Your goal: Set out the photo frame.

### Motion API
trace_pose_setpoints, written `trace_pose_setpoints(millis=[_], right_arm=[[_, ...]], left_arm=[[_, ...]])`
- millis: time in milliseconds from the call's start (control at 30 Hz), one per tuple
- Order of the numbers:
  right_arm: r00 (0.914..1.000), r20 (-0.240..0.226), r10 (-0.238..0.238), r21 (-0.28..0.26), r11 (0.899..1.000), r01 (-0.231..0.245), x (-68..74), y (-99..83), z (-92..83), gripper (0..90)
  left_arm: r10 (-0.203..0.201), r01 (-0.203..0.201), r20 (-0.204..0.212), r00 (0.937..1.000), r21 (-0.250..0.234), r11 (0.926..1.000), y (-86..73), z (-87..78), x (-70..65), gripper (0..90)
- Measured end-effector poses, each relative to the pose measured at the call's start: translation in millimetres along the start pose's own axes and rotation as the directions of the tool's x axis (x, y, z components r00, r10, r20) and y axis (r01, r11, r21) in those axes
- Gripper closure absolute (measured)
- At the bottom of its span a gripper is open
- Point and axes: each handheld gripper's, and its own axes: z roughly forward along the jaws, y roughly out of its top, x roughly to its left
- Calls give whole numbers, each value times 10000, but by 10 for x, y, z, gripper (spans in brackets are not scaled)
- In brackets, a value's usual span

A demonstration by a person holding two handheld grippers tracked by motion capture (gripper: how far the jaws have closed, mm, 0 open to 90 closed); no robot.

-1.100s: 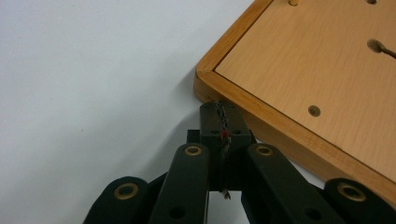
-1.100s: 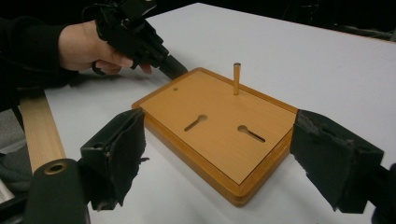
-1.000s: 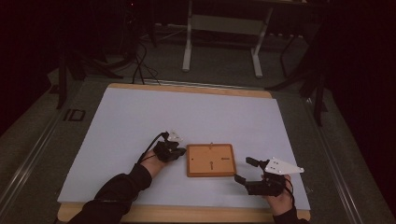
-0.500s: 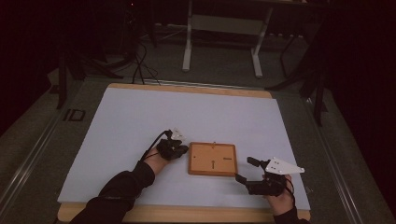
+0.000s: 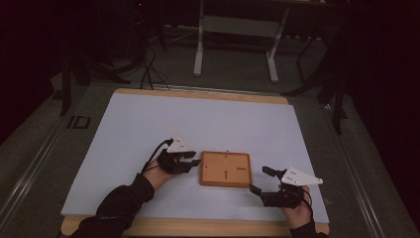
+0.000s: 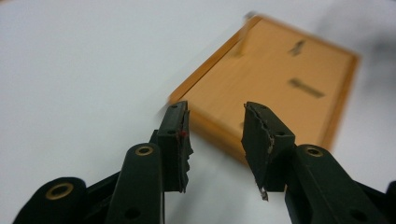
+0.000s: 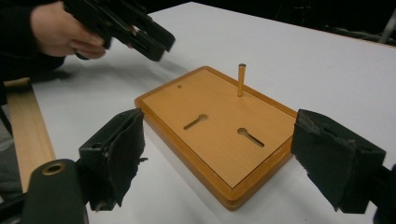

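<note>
Your wooden board (image 5: pixel 225 168), bearing two keyhole slots and one upright peg (image 7: pixel 242 79), lies near the worktop's (image 5: pixel 148 119) front edge. Left gripper (image 5: pixel 190 159) fingers, just opening, seemingly hover beside it; right gripper (image 5: pixel 261 180) fingers gape wide, empty.

Two hand-held grippers, the left gripper (image 5: pixel 190 159) and the right gripper (image 5: pixel 261 179), are black, each topped with a pale three-cornered plate and trailing a black cable. Brass-coloured rivets dot the arms behind frayed, dark rubber pads (image 7: pixel 116 154). The person wears dark sleeves (image 5: pixel 116 203).
</note>
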Motion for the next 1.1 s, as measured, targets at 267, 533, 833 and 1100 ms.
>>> trace_pose_setpoints(millis=[267, 533, 833, 1100], right_arm=[[9997, -36, 238, 312, 9992, -237, 6, 8, 3, 174], [10000, 30, -31, 386, 9992, 30, 17, -3, 39, 175], [9978, 10, -657, 90, 9978, 657, 37, -4, 30, 174], [9988, -16, -490, 66, 9988, 490, 117, 11, 33, 101]], left_arm=[[224, -211, 497, 9985, -258, 9994, 183, 64, -118, 589], [268, -252, 688, 9973, -244, 9994, 305, 223, -135, 590], [361, -341, 760, 9965, -279, 9990, 401, 431, -141, 589], [502, -495, 718, 9962, -115, 9987, 433, 631, -125, 600]])
